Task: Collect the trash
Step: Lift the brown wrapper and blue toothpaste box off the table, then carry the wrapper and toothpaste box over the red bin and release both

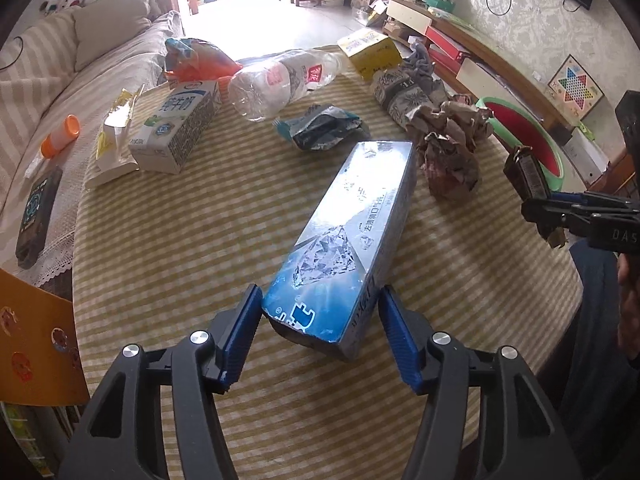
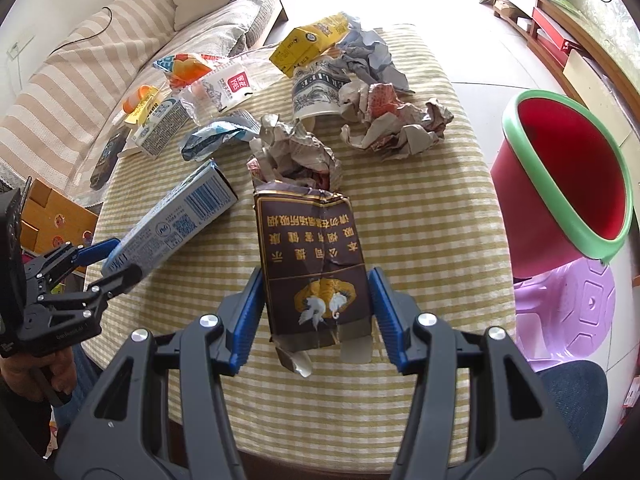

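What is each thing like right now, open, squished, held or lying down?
Long blue toothpaste box: lying flat between the open left gripper fingers.
Brown cigarette carton: torn open, clamped in the right gripper.
Clear plastic bottle: lying on its side.
Red bin with green rim: tilted, mouth open.
Brownish paper wad: crumpled.

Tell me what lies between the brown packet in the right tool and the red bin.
Only bare striped tablecloth, then the table's edge; no trash lies between the brown packet and the red bin. The right wrist view shows it.
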Action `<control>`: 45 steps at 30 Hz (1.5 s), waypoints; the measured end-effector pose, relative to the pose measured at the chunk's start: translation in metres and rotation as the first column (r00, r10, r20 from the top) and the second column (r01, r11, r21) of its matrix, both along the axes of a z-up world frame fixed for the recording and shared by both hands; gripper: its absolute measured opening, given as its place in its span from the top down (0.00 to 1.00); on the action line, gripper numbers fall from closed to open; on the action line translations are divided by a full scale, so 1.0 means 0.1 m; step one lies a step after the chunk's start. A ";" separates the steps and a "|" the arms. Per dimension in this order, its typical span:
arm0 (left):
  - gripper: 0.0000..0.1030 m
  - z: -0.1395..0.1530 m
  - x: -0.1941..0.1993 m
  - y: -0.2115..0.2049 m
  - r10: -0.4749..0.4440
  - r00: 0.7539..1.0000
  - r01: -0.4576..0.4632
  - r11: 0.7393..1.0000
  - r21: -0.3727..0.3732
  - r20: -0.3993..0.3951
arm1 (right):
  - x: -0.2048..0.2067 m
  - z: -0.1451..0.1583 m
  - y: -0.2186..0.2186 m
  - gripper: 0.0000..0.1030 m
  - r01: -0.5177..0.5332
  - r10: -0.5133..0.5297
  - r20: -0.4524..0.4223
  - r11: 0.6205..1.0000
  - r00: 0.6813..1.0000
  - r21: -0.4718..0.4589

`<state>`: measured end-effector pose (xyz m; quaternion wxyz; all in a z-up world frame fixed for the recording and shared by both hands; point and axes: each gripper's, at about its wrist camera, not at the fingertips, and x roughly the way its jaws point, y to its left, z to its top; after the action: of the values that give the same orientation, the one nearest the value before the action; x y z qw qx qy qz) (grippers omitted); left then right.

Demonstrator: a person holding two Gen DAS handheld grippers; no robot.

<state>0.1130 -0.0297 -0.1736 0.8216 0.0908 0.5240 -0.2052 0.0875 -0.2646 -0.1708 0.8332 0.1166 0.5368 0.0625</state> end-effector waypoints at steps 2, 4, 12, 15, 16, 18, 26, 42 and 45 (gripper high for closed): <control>0.40 0.00 0.02 -0.02 -0.015 1.000 0.015 1.000 0.013 -0.001 | 0.00 -0.01 0.00 0.50 0.000 0.000 -0.002 1.000 1.000 0.003; 0.32 0.01 0.07 -0.05 -0.024 1.000 0.024 0.999 0.020 0.002 | 0.00 -0.02 0.00 0.50 0.000 0.000 -0.003 1.000 1.000 0.004; 0.29 -0.07 0.29 -0.34 -0.109 0.994 0.111 0.991 0.075 -0.026 | 0.01 -0.08 -0.07 0.50 0.015 -0.015 -0.011 1.000 1.000 0.017; 0.29 -0.13 0.33 -0.43 -0.137 0.990 0.140 0.984 0.107 -0.039 | 0.01 -0.08 -0.12 0.50 0.027 -0.026 -0.009 0.999 1.000 0.020; 0.29 -0.14 0.33 -0.45 -0.144 0.989 0.148 0.982 0.115 -0.042 | 0.01 -0.08 -0.14 0.50 0.030 -0.030 -0.009 0.999 1.000 0.021; 0.32 -0.18 0.32 -0.48 -0.156 0.986 0.161 0.979 0.124 -0.051 | 0.01 -0.10 -0.18 0.50 0.037 -0.037 -0.011 0.999 0.999 0.025; 0.52 -0.14 0.25 -0.56 -0.160 0.985 0.167 0.976 0.137 -0.061 | 0.01 -0.09 -0.22 0.50 0.037 -0.037 0.000 0.998 0.999 0.044; 0.57 0.60 0.21 -0.87 -0.112 0.990 0.108 0.993 0.047 0.080 | 0.00 0.27 -0.41 0.50 0.036 -0.041 0.084 0.998 0.996 0.058; 0.57 0.75 0.25 -1.00 -0.103 0.990 0.104 0.995 0.000 0.100 | 0.02 0.35 -0.54 0.50 0.052 -0.058 0.100 0.997 0.993 0.057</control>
<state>0.1379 -0.1292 -0.0990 0.8352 0.1259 0.4764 -0.2440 0.0896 -0.3190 -0.1358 0.8575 0.1507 0.4883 0.0598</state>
